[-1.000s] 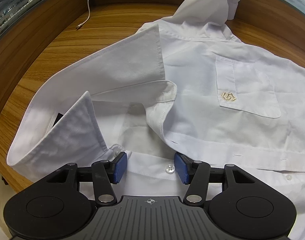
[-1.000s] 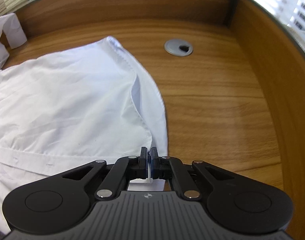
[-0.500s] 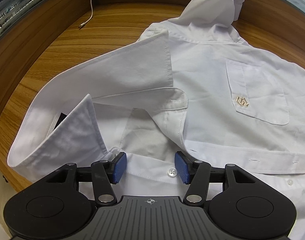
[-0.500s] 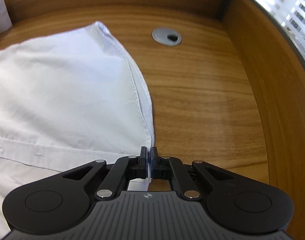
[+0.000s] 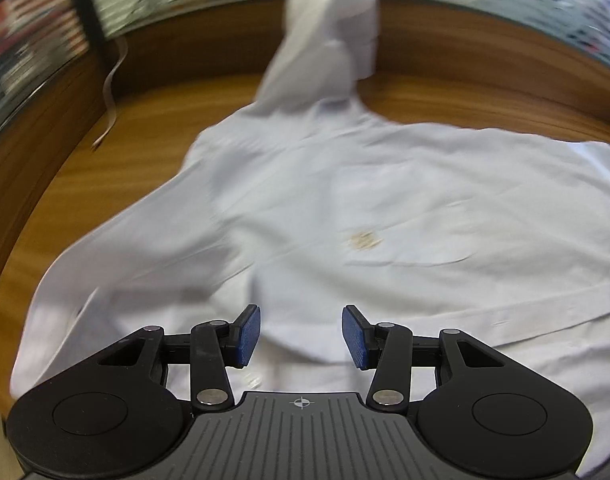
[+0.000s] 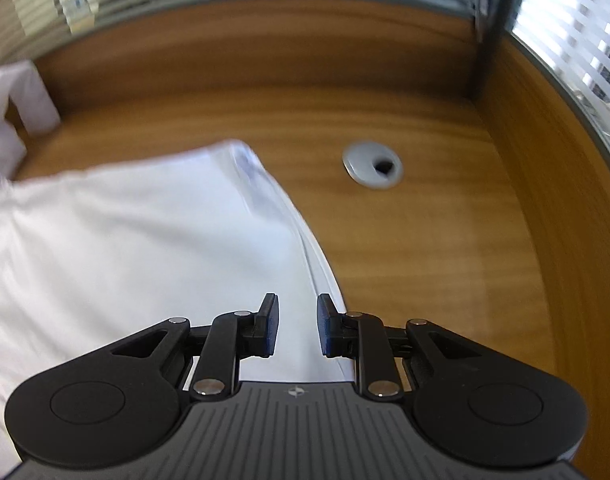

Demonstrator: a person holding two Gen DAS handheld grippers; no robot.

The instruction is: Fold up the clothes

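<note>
A white shirt [image 5: 345, 184] lies spread on the wooden desk [image 5: 117, 136], chest pocket with a gold logo [image 5: 363, 240] facing up, one sleeve [image 5: 329, 40] draped up the back wall. My left gripper [image 5: 301, 334] hovers over the collar end; its jaws are closing, nothing pinched between the blue pads. In the right wrist view the shirt's side edge [image 6: 305, 248] runs under my right gripper [image 6: 297, 326], whose jaws are opening with the cloth below them, not pressed. Both views are blurred by motion.
A white cable [image 5: 111, 96] hangs down the left wall onto the desk. A grey cable grommet [image 6: 372, 164] sits in the bare wood right of the shirt. Wooden walls enclose the desk at the back and both sides.
The right gripper has let go of the shirt's edge and its jaws have parted. Both grippers have lifted and pulled back, so more of the shirt and the back wall shows.
</note>
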